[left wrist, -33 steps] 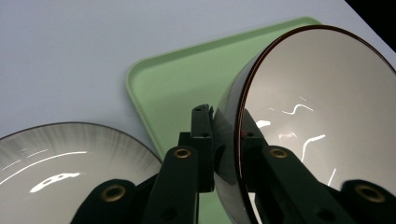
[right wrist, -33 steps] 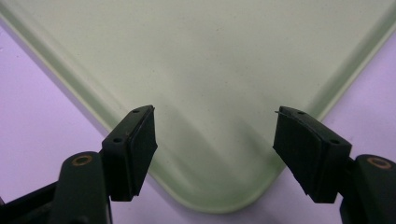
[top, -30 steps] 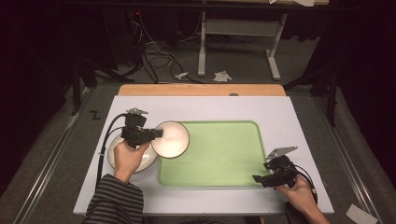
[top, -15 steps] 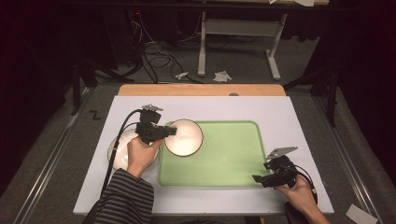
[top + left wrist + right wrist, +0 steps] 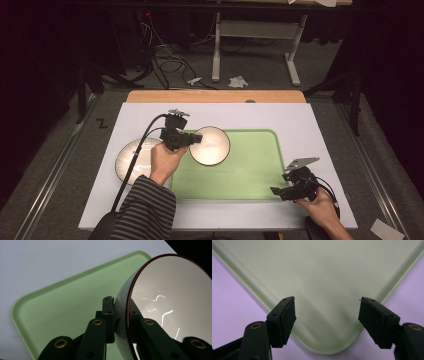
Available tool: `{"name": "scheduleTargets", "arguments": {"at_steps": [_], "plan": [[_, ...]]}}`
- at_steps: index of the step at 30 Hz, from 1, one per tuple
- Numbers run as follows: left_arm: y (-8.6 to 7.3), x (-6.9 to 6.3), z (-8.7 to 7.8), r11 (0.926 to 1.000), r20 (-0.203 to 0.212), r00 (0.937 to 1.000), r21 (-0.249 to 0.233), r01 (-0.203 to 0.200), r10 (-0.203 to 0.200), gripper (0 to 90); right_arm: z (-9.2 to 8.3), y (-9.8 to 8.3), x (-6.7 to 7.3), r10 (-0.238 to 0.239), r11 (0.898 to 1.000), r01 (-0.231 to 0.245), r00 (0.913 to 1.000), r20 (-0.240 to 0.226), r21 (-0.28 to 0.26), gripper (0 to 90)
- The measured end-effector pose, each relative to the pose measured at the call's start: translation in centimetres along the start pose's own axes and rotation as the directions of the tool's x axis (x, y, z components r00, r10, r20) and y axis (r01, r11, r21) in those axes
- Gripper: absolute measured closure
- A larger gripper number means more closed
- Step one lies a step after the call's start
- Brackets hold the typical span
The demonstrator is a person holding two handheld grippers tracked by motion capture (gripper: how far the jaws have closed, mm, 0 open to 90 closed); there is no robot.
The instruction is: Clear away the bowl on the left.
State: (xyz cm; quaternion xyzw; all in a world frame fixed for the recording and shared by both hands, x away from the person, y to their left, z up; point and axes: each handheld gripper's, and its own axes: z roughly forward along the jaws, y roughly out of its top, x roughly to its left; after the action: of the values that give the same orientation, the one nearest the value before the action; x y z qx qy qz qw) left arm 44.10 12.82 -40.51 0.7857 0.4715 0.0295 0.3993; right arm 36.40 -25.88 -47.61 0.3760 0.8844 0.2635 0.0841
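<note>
Above the tray's [image 5: 250,170] 10 o'clock corner, left gripper [image 5: 192,140] clamps the bowl's [image 5: 212,146] rim; right gripper [image 5: 280,189] hangs open at 4 o'clock.

A lab or test room set up for recording is suggested, not a home. The room is kept dark, with light thrown on one white surface [image 5: 310,130] edged at the far side by a bare wooden strip [image 5: 215,96]. Loose cables [image 5: 165,55] are seen tangled on the grey carpeted floor [image 5: 65,150] behind it, beside the metal legs of a workbench [image 5: 250,35] and some crumpled paper [image 5: 238,81]. A metal rail [image 5: 55,170] is laid along the floor at the left. A black mark [image 5: 101,123] is stuck on the carpet near the surface.
</note>
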Motion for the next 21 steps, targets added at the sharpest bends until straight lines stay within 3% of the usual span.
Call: {"name": "scheduleTargets", "arguments": {"at_steps": [16,21], "plan": [[2.2,-1.6,4.6,0.9966,-0.013,0.9989,0.070,-0.045,0.046,82.1,-0.1,0.0,0.0,-0.007,1.000,0.007,1.0000,0.005,-0.002,31.4],[2.5,-1.6,6.1,0.9964,-0.011,0.9994,0.079,-0.031,0.032,82.1,-0.1,-0.1,-0.1,-0.005,1.000,0.005,1.0000,-0.001,-0.009,31.4]]}}
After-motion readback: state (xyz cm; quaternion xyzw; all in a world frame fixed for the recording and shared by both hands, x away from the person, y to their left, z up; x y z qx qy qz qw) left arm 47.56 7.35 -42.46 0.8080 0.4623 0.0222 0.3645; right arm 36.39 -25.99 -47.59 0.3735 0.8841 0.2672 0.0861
